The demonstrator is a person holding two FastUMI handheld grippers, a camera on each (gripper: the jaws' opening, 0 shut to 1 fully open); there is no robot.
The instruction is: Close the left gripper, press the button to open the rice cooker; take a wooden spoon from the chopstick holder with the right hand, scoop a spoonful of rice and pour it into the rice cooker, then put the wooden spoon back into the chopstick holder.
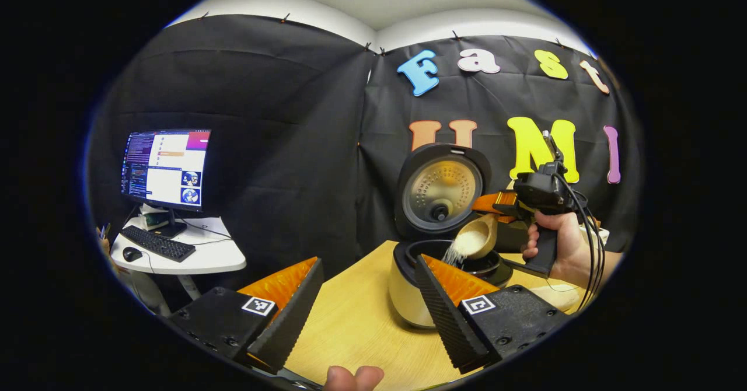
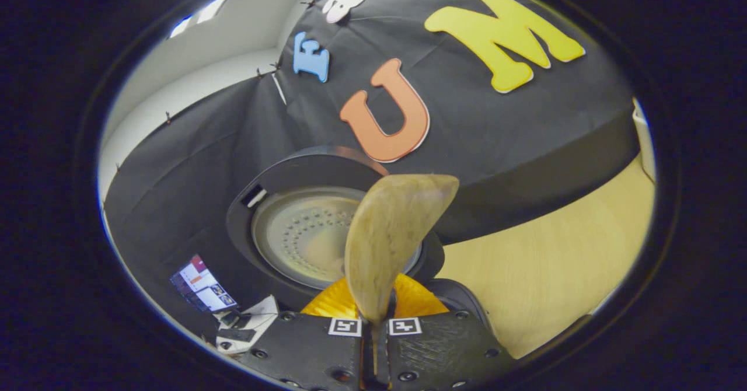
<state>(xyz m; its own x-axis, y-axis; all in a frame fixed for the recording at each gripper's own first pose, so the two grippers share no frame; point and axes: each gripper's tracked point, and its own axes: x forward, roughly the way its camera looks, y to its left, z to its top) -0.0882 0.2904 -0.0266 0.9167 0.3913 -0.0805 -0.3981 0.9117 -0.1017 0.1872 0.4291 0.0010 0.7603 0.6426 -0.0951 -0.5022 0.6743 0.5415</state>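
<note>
Two tools were in use at a wooden counter [image 1: 362, 321], listed here from largest item down.

Counter: pale wood, carrying the cooker near its far edge.

Rice cooker [image 1: 408, 297]: cream body, dark inner pot, lid [image 1: 442, 188] hinged fully upright against the booth wall, its perforated inner plate facing forward. The opening was clear for pouring.

Left tool [image 1: 367, 297]: fingers spread wide, holding nothing, hovering low over the counter just in front of the cooker.

Right tool [image 2: 374, 335]: fingers closed tight on the handle of the wooden spoon [image 1: 477, 237], held by a hand [image 1: 563, 251] to the cooker's right.

Wooden spoon: bowl tipped downward over the pot's rim.

Rice [image 1: 461, 250]: white grains streaming from the spoon's lip into the pot; some remained in the bowl.

Handling note, as judgement: the pour looked about midway. Done well, the spoon's lip should sit over the pot's middle rather than its rim, the tilt should increase slowly until the bowl empties, and the grip should hold firm so the handle does not twist. The left tool was best kept clear of the falling grains.
</note>
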